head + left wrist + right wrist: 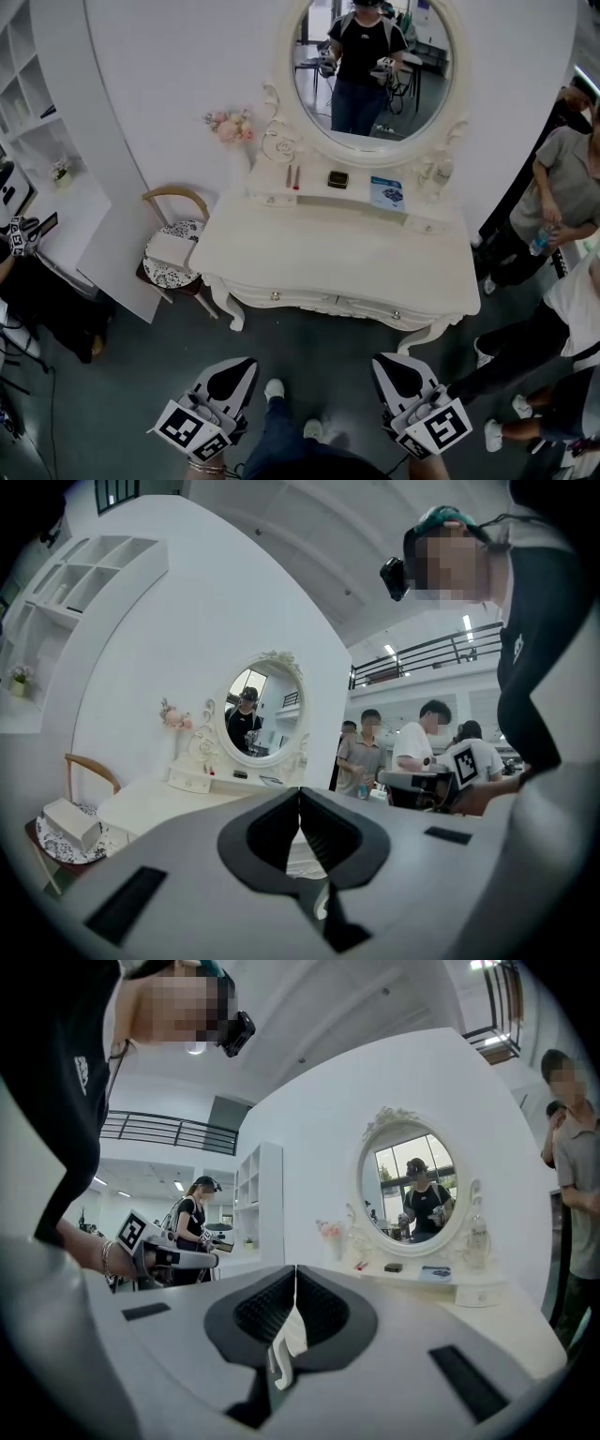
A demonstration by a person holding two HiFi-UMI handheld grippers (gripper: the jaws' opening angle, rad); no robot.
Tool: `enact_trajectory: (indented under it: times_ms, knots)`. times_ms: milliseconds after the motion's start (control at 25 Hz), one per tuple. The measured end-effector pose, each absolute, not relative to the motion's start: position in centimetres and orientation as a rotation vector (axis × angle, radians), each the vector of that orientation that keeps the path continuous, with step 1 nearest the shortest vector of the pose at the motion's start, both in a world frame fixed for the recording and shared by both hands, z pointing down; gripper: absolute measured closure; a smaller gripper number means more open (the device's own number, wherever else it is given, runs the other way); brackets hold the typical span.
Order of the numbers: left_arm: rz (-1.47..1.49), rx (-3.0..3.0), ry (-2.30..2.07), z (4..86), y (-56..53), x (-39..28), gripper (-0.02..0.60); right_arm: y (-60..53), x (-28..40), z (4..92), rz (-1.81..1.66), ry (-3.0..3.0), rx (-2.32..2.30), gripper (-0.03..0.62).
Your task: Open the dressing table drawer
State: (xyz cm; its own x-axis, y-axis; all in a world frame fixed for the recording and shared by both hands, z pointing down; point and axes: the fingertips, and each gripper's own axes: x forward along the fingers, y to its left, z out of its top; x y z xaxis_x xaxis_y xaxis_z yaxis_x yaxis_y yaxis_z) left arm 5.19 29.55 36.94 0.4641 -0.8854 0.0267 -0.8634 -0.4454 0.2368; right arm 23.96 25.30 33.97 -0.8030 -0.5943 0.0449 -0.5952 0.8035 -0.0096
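A white dressing table (337, 258) with an oval mirror (375, 66) stands ahead of me on the dark floor. Its front holds two drawers, both closed, with a knob on the left one (275, 296) and a knob on the right one (396, 315). My left gripper (233, 364) and right gripper (397, 360) hang below the table's front edge, a good way short of it. Both are shut with nothing between the jaws. The table also shows in the left gripper view (150, 803) and in the right gripper view (487, 1321).
A wooden chair (173, 248) with a patterned cushion and a white box stands left of the table. People stand at the right (562, 187). White shelving (37, 122) lines the left wall. Flowers (232, 127), lipsticks, a black box and a blue card sit on the table's upper shelf.
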Motion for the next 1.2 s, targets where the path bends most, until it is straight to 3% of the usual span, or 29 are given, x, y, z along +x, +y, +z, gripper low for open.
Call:
enact_trajectory:
  times_ms: [1200]
  knots:
    - [-0.122,2.521,-1.499,35.0,15.3,-6.3,0.564,12.1,12.6,31.7,0.053,-2.956,0.988,0.574]
